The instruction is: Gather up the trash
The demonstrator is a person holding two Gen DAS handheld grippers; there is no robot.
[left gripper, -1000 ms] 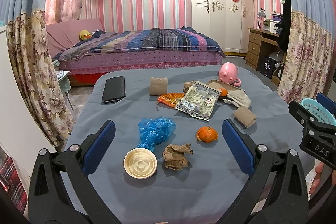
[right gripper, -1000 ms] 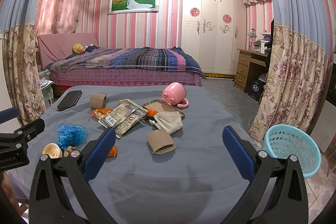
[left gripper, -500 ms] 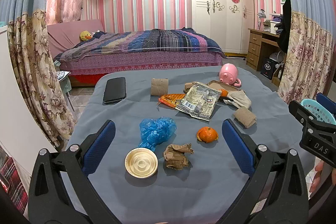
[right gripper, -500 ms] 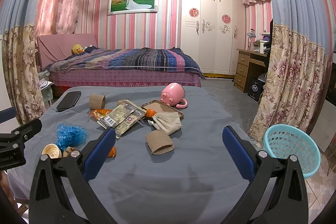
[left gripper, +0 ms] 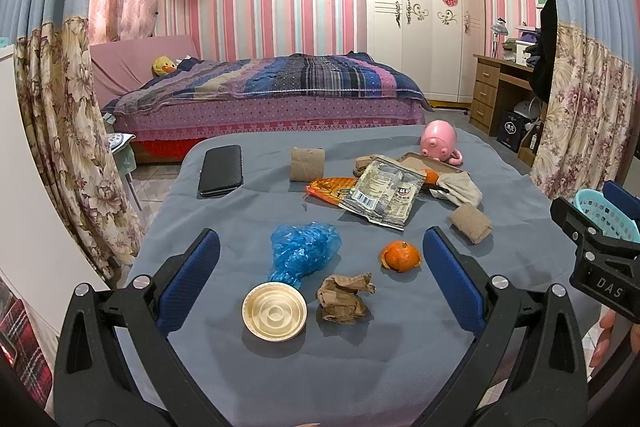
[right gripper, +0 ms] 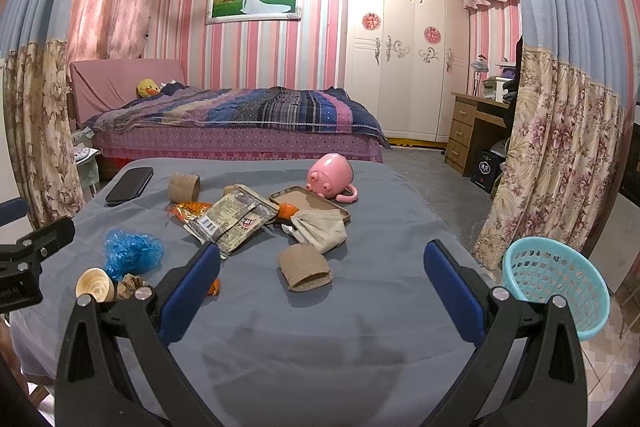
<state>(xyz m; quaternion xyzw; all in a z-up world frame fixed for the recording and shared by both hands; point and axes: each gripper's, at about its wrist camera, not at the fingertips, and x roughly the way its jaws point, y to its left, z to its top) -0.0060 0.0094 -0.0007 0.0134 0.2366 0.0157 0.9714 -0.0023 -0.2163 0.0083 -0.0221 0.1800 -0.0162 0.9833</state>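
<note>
Left gripper [left gripper: 320,279] held level over the near edge of the table [left gripper: 360,379], jaws spread wide, nothing between the blue pads [left gripper: 188,283]. Right gripper [right gripper: 322,291] likewise wide apart and empty, level over the near right part of the table. Bare fingers [left gripper: 608,331] glimpsed under the right gripper's body at the left view's right edge.

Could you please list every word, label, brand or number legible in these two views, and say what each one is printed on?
"DAS": white letters on the black body of the right tongs, seen from the left wrist camera.
Cut-off white lettering on the left tongs: unreadable.
Silver snack wrapper: printed text, barcode and red logo, too small to read.
Black box by the desk: blue mark, unreadable.
</note>
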